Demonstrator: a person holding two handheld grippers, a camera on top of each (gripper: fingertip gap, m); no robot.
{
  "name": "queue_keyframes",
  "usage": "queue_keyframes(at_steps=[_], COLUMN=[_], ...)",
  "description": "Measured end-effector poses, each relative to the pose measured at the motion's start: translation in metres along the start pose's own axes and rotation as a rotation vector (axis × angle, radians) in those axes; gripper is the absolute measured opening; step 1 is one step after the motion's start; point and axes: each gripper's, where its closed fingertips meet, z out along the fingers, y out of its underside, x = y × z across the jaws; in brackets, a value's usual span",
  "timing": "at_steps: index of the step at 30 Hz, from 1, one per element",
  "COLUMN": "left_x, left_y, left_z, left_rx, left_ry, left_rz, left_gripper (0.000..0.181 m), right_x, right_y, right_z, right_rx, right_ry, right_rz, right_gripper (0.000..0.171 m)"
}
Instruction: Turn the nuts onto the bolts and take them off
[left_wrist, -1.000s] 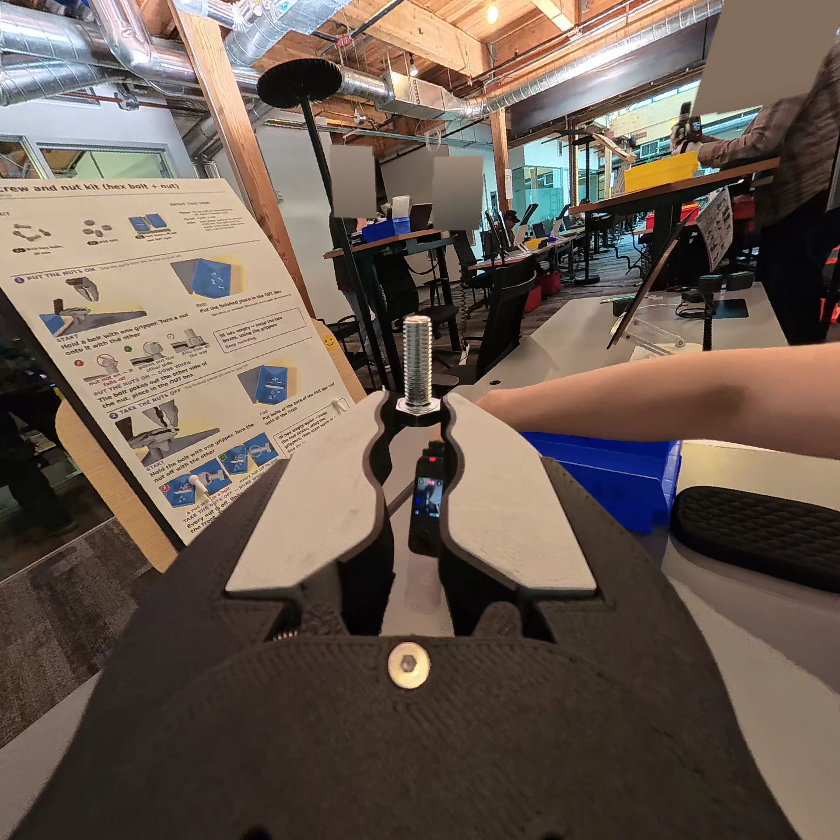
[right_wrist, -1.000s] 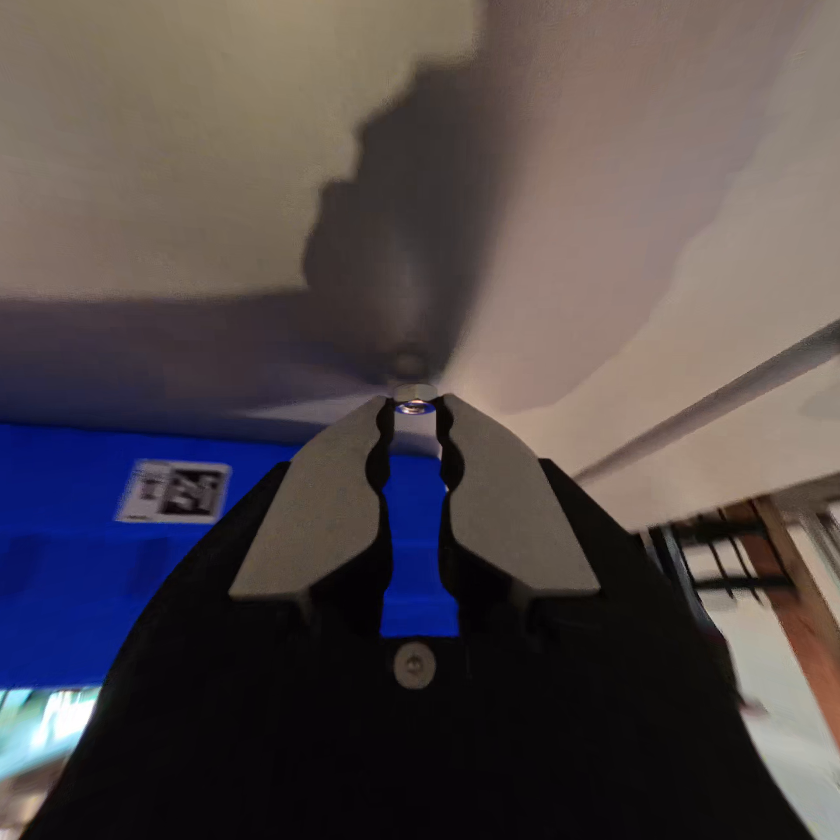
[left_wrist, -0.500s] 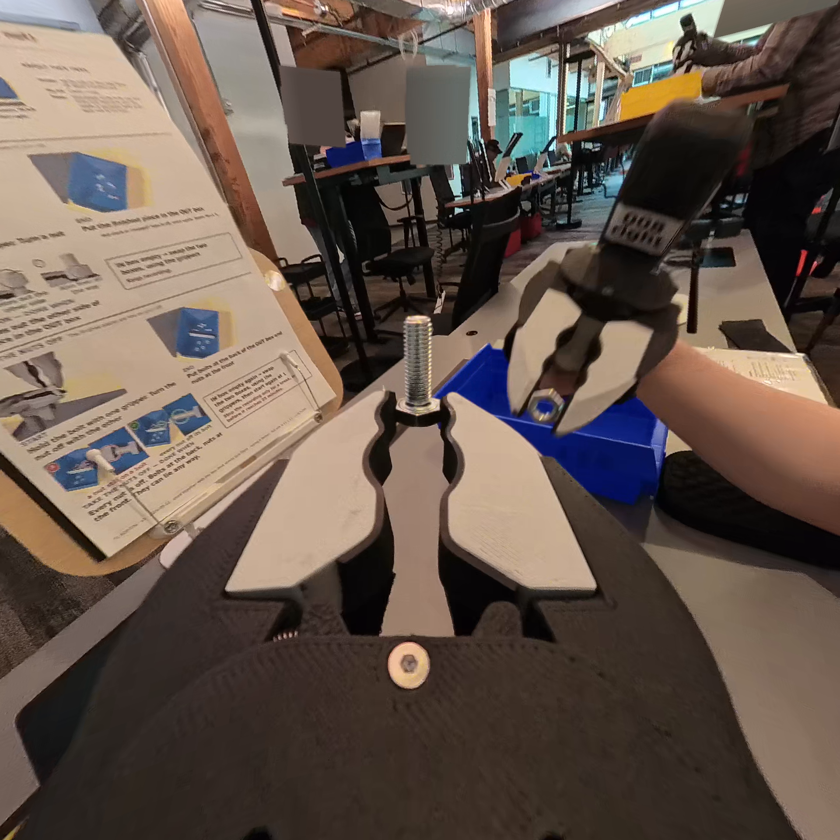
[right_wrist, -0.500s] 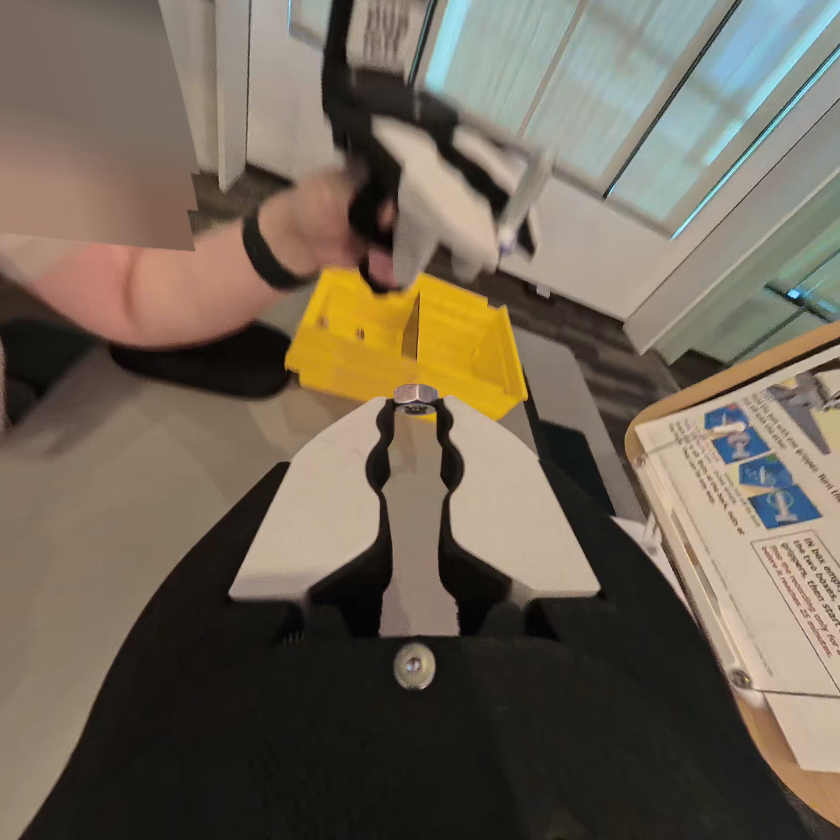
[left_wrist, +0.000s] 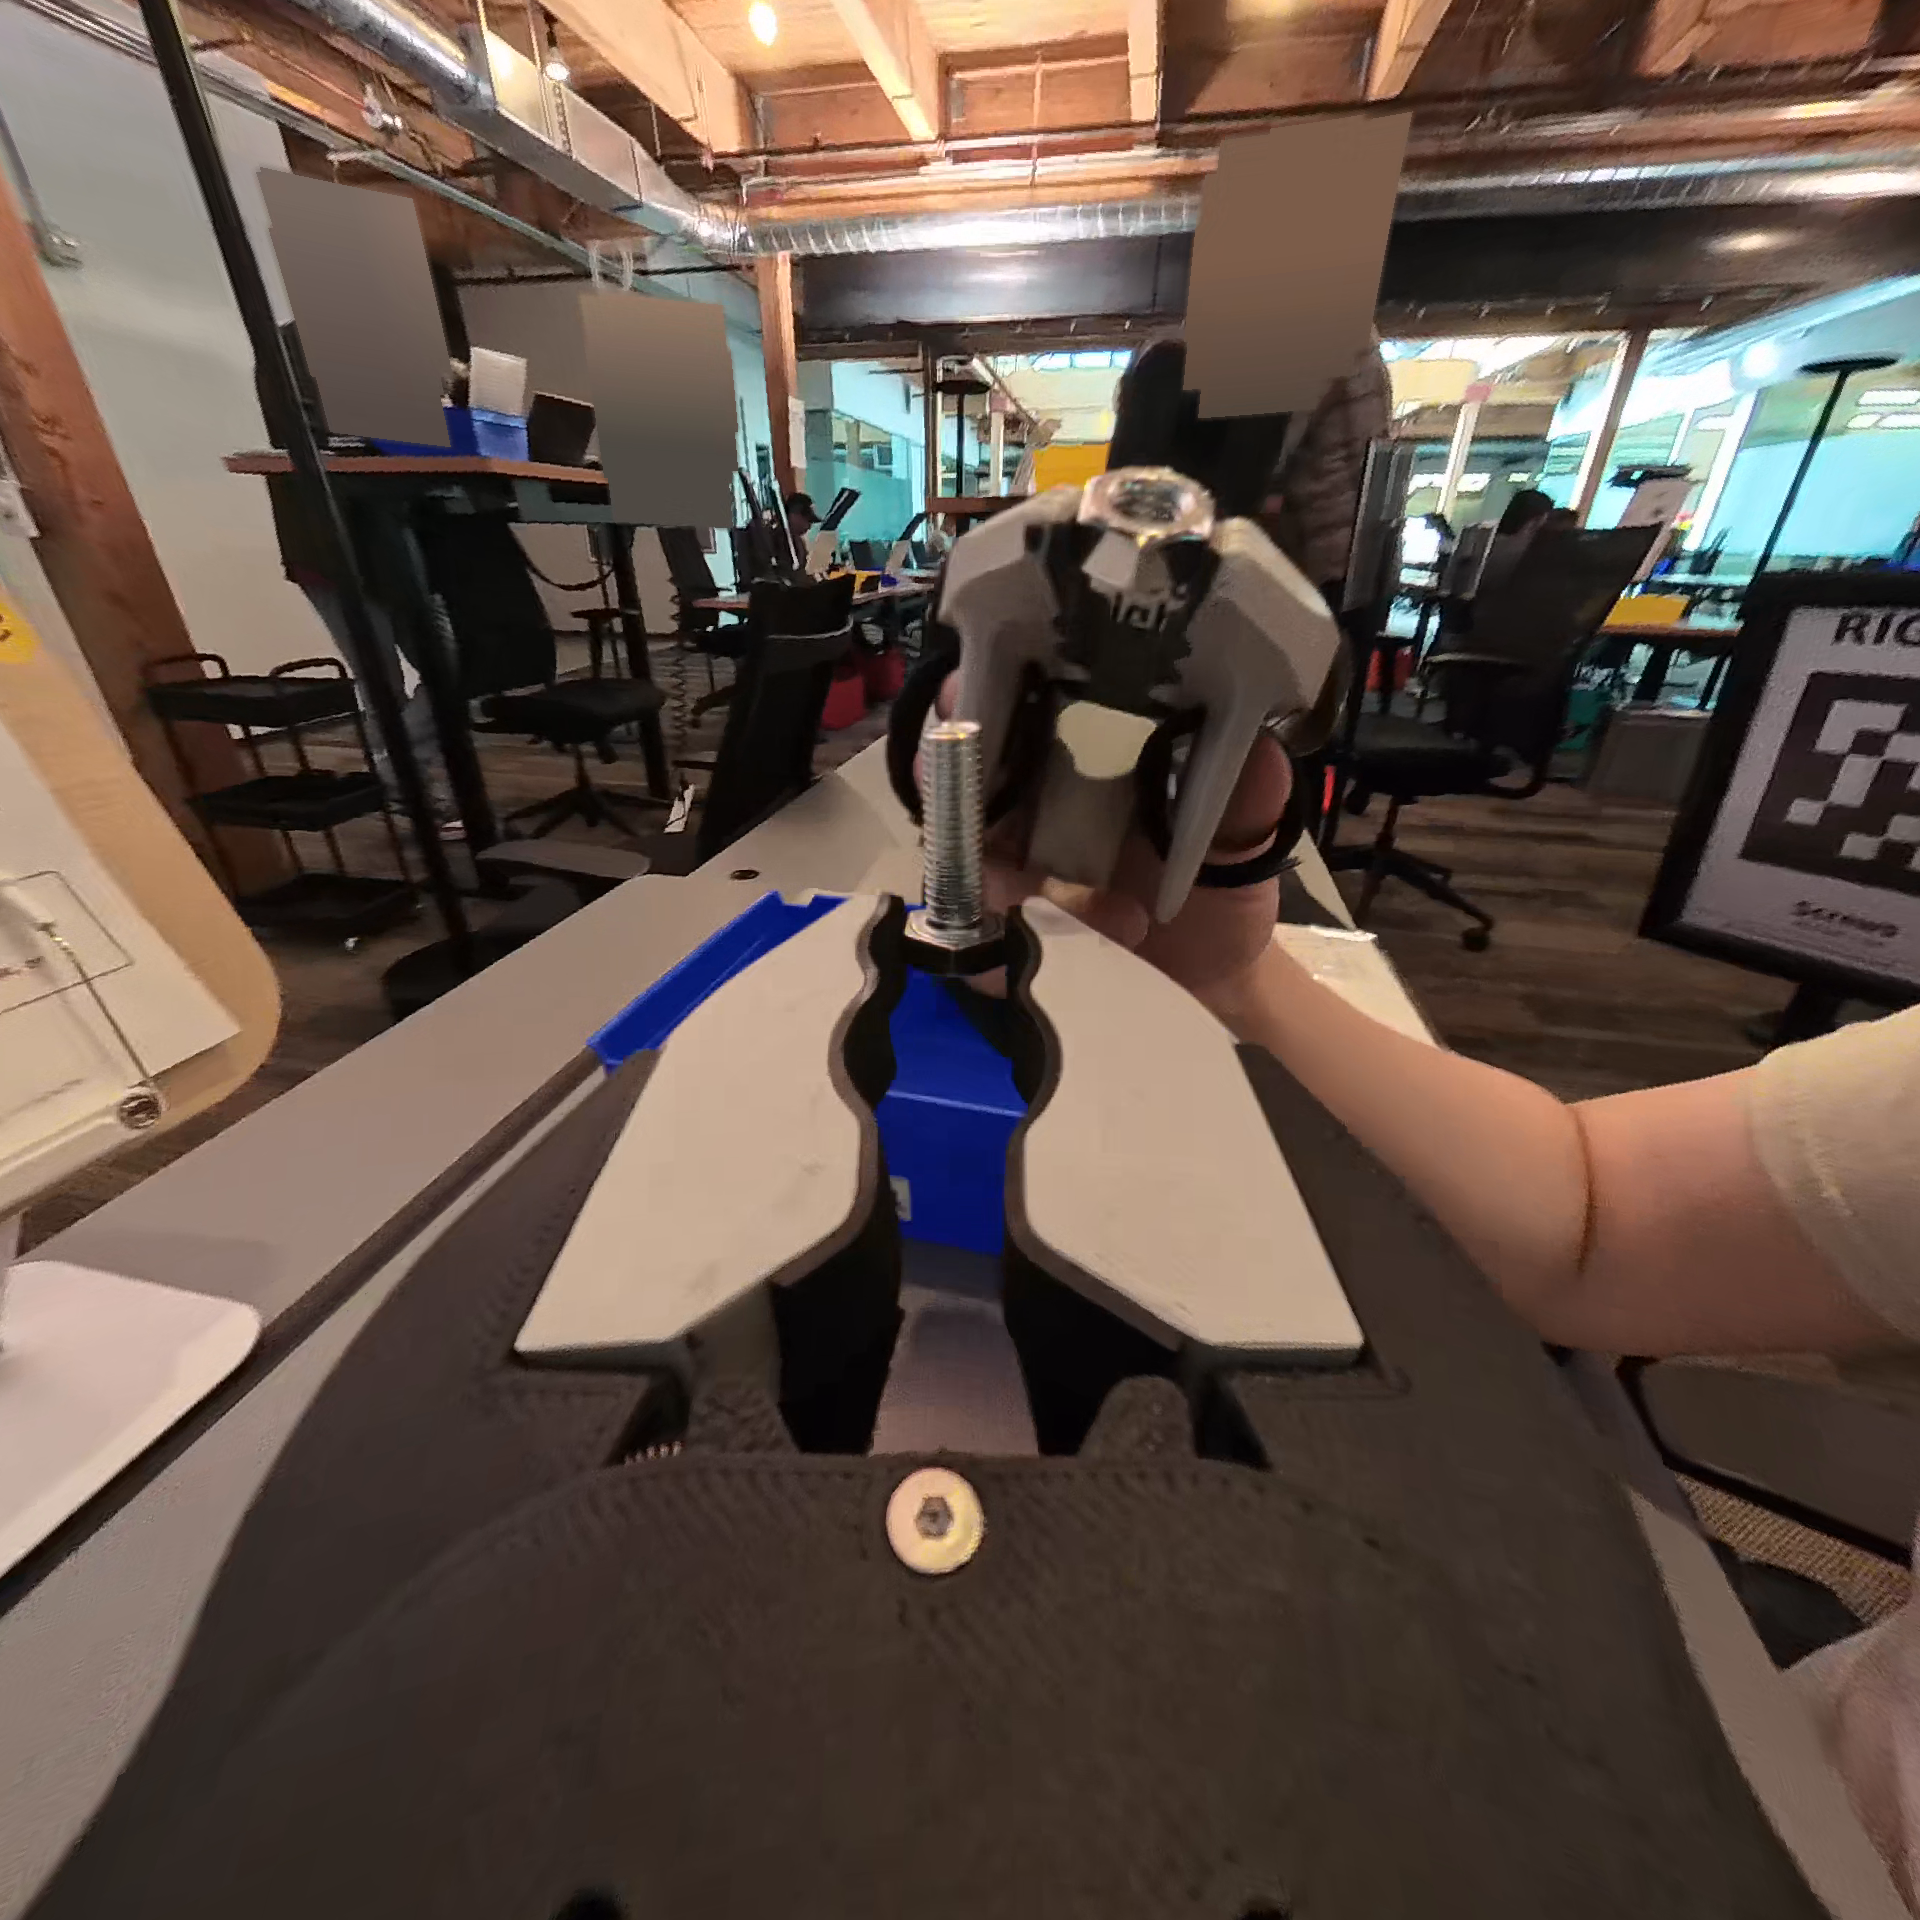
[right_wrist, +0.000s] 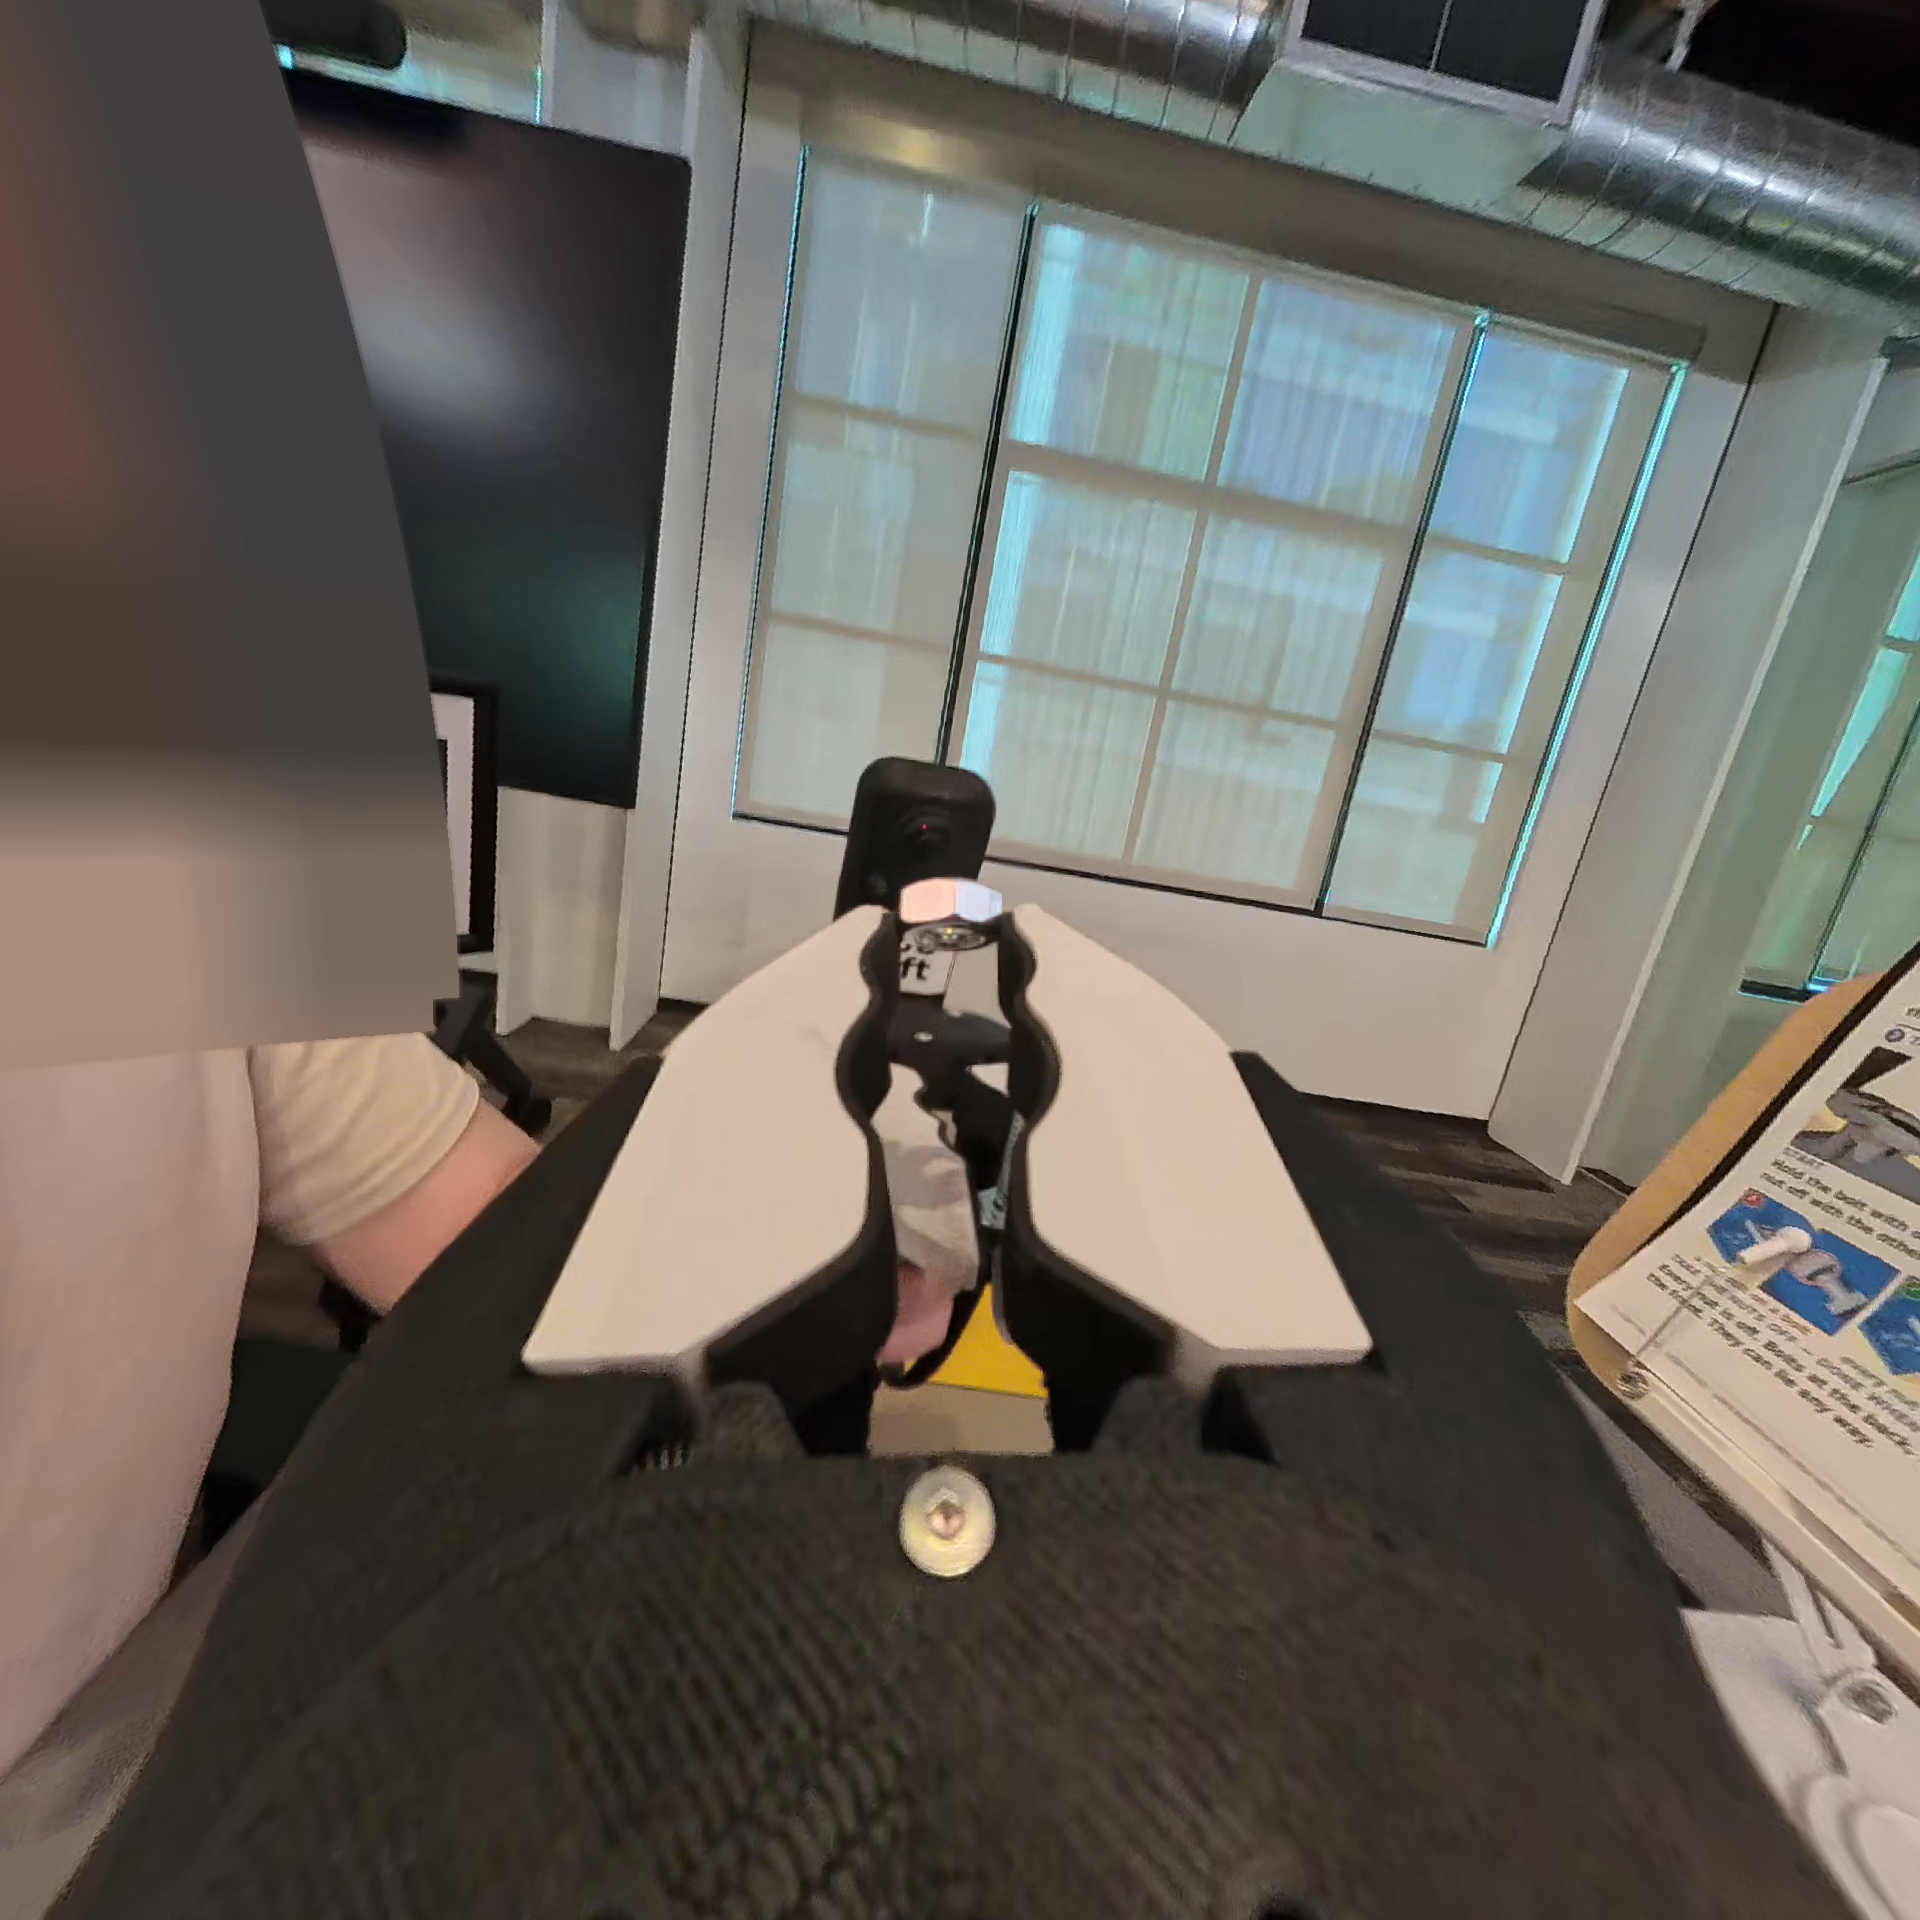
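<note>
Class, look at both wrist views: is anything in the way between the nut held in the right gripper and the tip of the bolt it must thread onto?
Nothing visible: the nut sits above and right of the bolt, only open air between.

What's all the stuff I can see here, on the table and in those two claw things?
bolt: one, silver, upright, head clamped in the left fingers.
nut: one, silver, pinched at the right fingertips.
blue bin: one, on the table behind the left fingers.
yellow bin: one, glimpsed between the right fingers.
instruction sheet: one, white, on a wooden board, right edge.
left gripper: one, grey fingers, black body.
right gripper: one, same build.
</note>
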Motion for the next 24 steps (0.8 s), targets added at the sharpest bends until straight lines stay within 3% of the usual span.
queue_keyframes(at_steps=[24], left_x=[0.021], left_y=[-0.016], left_z=[-0.008], left_rx=[0.096], left_ry=[0.078], left_rz=[0.098], left_gripper=[0.018], right_x=[-0.004], right_y=[0.014], right_z=[0.006], right_rx=[0.041], right_ry=[-0.087], right_rz=[0.114], right_gripper=[0.019])
